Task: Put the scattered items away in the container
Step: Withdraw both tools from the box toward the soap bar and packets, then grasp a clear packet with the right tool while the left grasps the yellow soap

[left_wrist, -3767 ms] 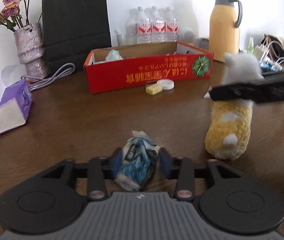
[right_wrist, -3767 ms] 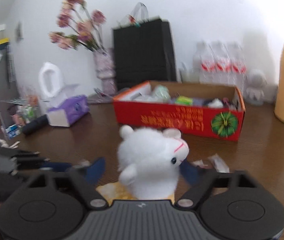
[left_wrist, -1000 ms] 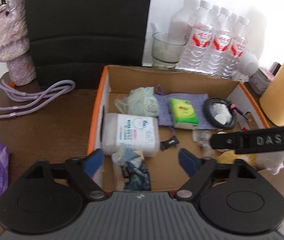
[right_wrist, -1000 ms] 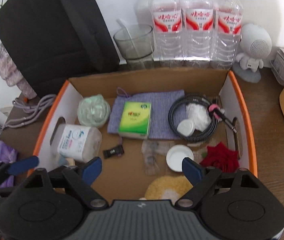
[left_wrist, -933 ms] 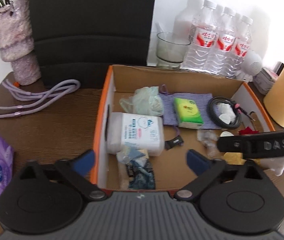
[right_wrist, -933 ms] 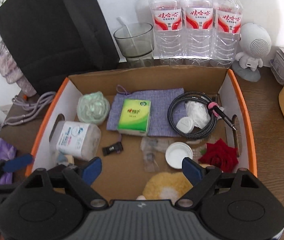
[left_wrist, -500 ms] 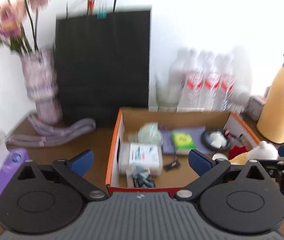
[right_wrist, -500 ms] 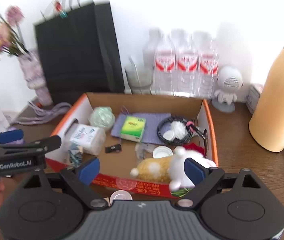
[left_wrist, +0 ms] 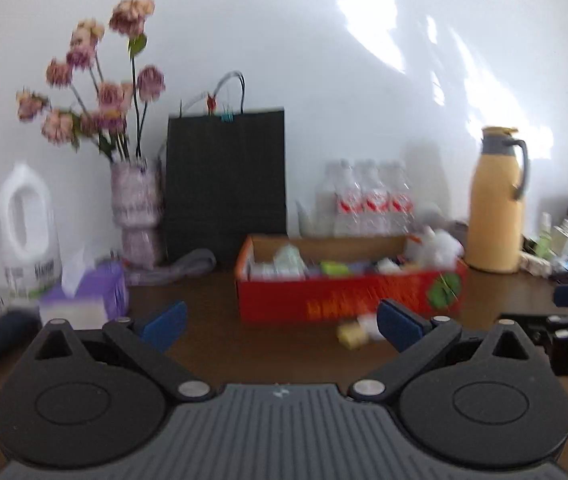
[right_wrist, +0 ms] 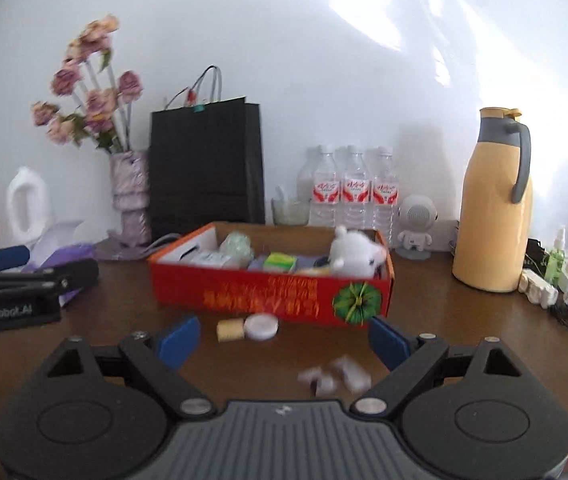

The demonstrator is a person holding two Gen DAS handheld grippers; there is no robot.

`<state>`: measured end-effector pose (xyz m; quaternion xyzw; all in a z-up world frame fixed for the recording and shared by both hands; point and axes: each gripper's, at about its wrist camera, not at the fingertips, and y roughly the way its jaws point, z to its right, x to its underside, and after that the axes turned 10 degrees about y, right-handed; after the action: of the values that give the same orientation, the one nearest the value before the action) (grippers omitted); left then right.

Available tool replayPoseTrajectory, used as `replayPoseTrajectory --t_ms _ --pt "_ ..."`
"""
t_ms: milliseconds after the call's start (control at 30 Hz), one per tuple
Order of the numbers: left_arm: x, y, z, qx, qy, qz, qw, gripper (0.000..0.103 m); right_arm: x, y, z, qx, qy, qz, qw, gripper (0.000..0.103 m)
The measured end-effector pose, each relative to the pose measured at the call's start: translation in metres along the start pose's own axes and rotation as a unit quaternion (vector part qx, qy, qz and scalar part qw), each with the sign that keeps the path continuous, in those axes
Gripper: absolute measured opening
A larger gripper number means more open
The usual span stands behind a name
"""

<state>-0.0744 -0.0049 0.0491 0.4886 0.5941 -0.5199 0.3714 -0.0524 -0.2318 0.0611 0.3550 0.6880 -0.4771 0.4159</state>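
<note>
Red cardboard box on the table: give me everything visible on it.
The red cardboard box is a shallow open-topped tray with plain brown inner walls, an orange rim, upside-down yellow print and a green round emblem on its front. It sits flat on the brown wooden table. A white plush toy pokes above its right end, among small packets. A round white lid and a small yellow block lie just before its front wall.
</note>
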Motion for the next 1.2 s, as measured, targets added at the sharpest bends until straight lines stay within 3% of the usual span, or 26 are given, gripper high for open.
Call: replayPoseTrajectory --t_ms 100,233,267,367,433,567,667,733,900,1200 --pt "0.021 -0.009 0.007 0.011 0.016 -0.033 0.9993 0.103 0.025 -0.018 -0.002 -0.020 0.000 -0.031 0.999 0.091" --pt "0.022 -0.010 0.011 0.031 0.044 -0.027 0.9982 0.103 0.032 -0.013 -0.003 -0.019 -0.013 -0.052 0.998 0.087" --pt "0.020 -0.006 0.010 0.038 0.045 -0.026 0.9980 0.103 0.029 -0.005 -0.002 -0.013 -0.013 -0.059 0.998 0.077" --pt "0.011 0.016 0.006 0.053 0.055 -0.029 0.9966 0.103 0.012 0.029 0.006 0.001 0.002 -0.072 0.997 0.062" --pt "0.004 0.035 0.004 0.051 0.075 -0.038 0.9952 0.103 0.004 0.055 0.012 0.002 0.006 -0.071 0.997 0.060" --pt "-0.007 0.074 -0.004 0.100 0.108 -0.041 0.9883 0.102 -0.005 0.101 0.020 0.019 -0.020 -0.098 0.995 0.049" --pt "-0.012 0.109 -0.005 0.130 0.119 -0.067 0.9822 0.094 -0.004 0.121 0.027 0.017 -0.020 -0.123 0.992 0.045" --pt "-0.014 0.135 -0.001 0.154 0.125 -0.090 0.9759 0.082 -0.001 0.129 0.031 0.018 -0.016 -0.135 0.991 0.042" --pt "-0.018 0.189 0.008 0.214 0.135 -0.122 0.9598 0.079 0.005 0.134 0.038 0.017 -0.016 -0.145 0.989 0.038" --pt "-0.012 0.236 0.020 0.232 0.125 -0.149 0.9530 0.046 0.005 0.134 0.037 -0.003 -0.003 -0.147 0.989 0.032"
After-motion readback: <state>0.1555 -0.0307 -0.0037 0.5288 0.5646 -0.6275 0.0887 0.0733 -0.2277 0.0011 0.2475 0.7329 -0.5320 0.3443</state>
